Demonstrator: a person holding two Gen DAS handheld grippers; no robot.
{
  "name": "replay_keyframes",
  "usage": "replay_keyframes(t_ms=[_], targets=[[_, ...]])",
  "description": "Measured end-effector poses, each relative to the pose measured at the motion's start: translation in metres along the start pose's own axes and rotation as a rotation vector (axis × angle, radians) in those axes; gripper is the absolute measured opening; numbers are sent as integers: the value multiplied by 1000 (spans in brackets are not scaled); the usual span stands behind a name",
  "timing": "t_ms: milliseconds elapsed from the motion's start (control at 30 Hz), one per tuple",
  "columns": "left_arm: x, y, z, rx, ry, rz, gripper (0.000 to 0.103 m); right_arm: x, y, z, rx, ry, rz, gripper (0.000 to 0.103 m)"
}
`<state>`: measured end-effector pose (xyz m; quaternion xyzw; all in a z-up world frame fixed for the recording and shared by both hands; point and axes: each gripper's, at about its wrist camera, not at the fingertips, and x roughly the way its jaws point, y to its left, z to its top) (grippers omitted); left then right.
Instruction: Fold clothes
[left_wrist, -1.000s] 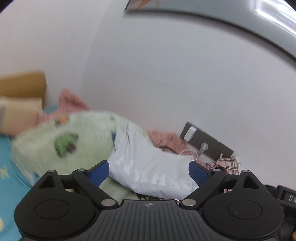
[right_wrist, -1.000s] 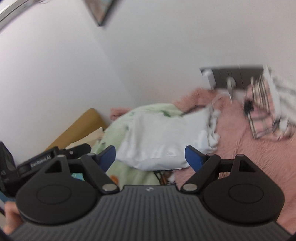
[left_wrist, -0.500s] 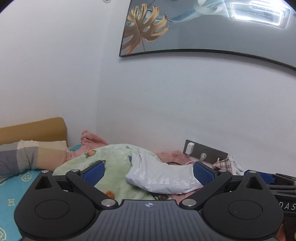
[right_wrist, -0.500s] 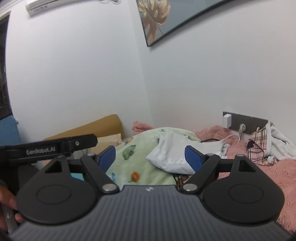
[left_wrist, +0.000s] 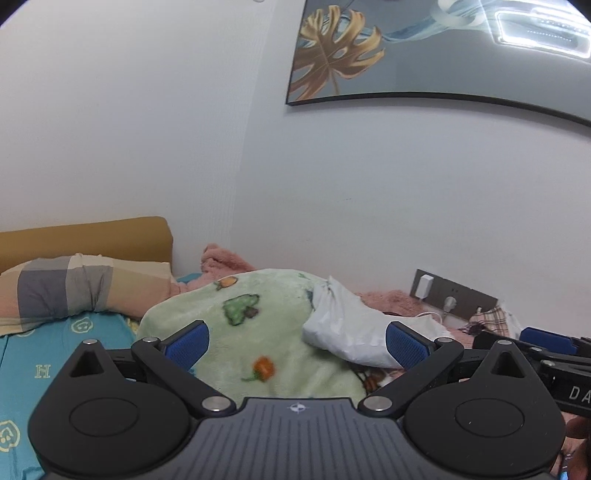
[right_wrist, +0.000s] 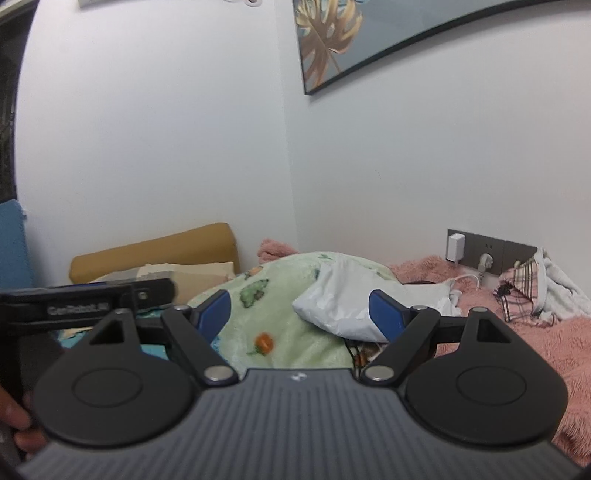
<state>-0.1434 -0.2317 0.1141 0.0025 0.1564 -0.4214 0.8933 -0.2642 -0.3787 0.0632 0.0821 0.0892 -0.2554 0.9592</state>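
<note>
Hovering empty, wide open: left gripper (left_wrist: 297, 341) and right gripper (right_wrist: 297, 314), frame bottom. Green blanket (left_wrist: 258, 332) just ahead centre; white bag (left_wrist: 354, 328) atop, long axis running right; plaid garment (right_wrist: 521, 291) far right, nearer right gripper.

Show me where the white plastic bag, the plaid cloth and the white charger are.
white plastic bag (right_wrist: 343, 306), right wrist view, its crumpled middle.
plaid cloth (right_wrist: 517, 291), right wrist view, its checked front.
white charger (right_wrist: 453, 247), right wrist view, its body.
</note>
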Motion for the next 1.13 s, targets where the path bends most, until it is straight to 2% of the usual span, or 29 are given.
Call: replay_keyframes(t_ms=[133, 400, 933, 1133], targets=[[8, 12, -10, -4, -9, 20, 103, 15, -2, -9, 17, -14, -43, 83], [16, 23, -16, 4, -13, 12, 103, 42, 3, -18, 41, 22, -50, 83], [5, 25, -9, 7, -32, 45, 103, 38, 11, -19, 13, 33, -64, 83], [2, 21, -10, 22, -35, 32, 103, 37, 12, -19, 21, 47, -56, 83]])
